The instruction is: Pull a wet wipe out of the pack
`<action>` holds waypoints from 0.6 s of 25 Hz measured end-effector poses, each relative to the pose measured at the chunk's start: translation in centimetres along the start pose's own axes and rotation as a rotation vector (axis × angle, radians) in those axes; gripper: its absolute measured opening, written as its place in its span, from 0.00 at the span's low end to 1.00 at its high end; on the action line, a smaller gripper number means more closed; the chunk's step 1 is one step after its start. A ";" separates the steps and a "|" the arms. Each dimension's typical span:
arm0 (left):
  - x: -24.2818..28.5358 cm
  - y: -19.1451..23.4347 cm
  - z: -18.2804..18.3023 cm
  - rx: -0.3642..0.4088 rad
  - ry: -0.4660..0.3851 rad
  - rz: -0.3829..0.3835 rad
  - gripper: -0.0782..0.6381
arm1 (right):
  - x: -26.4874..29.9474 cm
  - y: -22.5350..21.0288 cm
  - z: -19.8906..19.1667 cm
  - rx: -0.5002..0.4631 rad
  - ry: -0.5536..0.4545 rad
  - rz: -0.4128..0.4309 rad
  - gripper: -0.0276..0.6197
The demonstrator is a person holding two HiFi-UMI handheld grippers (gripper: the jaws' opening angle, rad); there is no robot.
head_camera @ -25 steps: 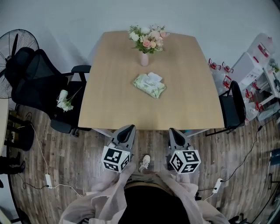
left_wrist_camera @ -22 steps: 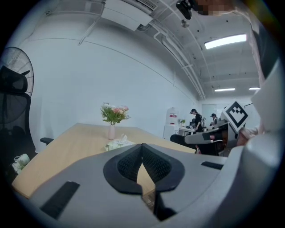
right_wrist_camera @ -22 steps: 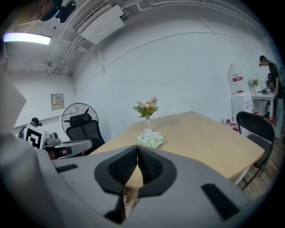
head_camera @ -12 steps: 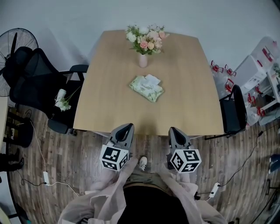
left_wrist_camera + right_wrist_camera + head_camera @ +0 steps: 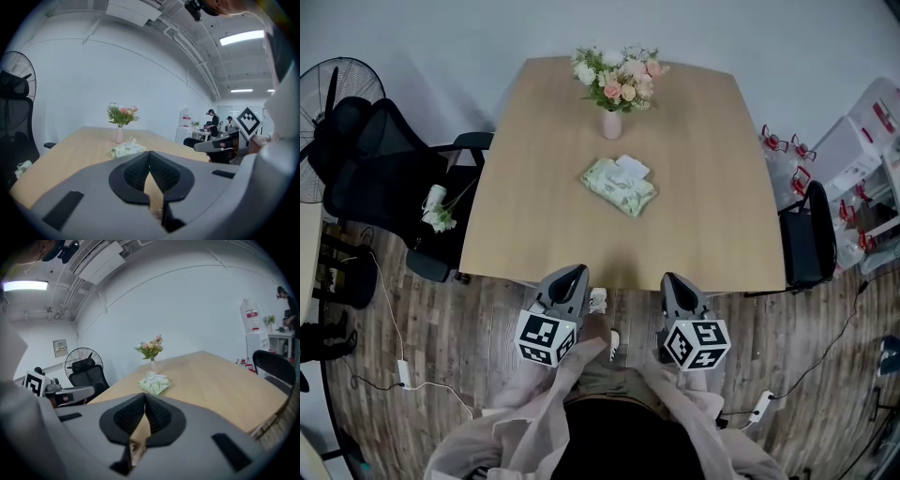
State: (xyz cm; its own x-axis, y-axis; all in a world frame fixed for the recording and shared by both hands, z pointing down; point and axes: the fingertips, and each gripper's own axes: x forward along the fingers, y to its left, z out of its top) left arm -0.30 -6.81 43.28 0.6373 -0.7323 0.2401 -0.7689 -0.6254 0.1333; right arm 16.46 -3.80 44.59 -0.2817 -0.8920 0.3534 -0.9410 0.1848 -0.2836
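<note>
Head view, pack: the wet wipe pack (image 5: 621,186) lies flat mid-table (image 5: 712,216), in the upper centre of the frame. Its long axis runs from upper left to lower right. A white wipe (image 5: 631,167) pokes out at its upper right side.
Head view, claws: the left gripper (image 5: 577,273) and right gripper (image 5: 669,279) are at lower centre by the table's near edge, well apart from the pack.
Left gripper view: jaws clenched tip to tip, with nothing between them. The pack is left of centre, below the vase (image 5: 119,135).
Right gripper view: jaws clenched and empty, with the pack at centre, just above the tips.
</note>
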 end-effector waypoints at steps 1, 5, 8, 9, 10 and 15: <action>0.1 0.2 -0.1 0.001 0.003 0.002 0.12 | 0.2 -0.1 0.0 0.002 0.003 0.000 0.06; 0.8 0.8 0.3 0.004 0.005 0.010 0.12 | 1.1 -0.6 0.4 -0.001 0.007 -0.012 0.06; 1.4 1.1 0.5 0.001 0.005 0.009 0.12 | 2.1 -0.9 1.0 -0.011 0.008 -0.014 0.06; 1.7 1.3 0.6 0.000 0.007 0.008 0.12 | 2.5 -0.9 1.3 -0.014 0.008 -0.011 0.06; 2.0 1.5 0.7 -0.002 0.009 0.009 0.12 | 2.9 -0.8 1.5 -0.019 0.007 -0.004 0.06; 3.9 3.0 1.3 -0.010 0.005 0.018 0.12 | 5.1 -0.6 2.7 -0.061 0.003 0.041 0.06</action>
State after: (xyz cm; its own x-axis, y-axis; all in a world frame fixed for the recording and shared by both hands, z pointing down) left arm -0.03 -11.84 43.38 0.6230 -0.7422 0.2471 -0.7808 -0.6092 0.1387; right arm 16.04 -9.59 44.17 -0.3209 -0.8821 0.3449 -0.9382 0.2460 -0.2435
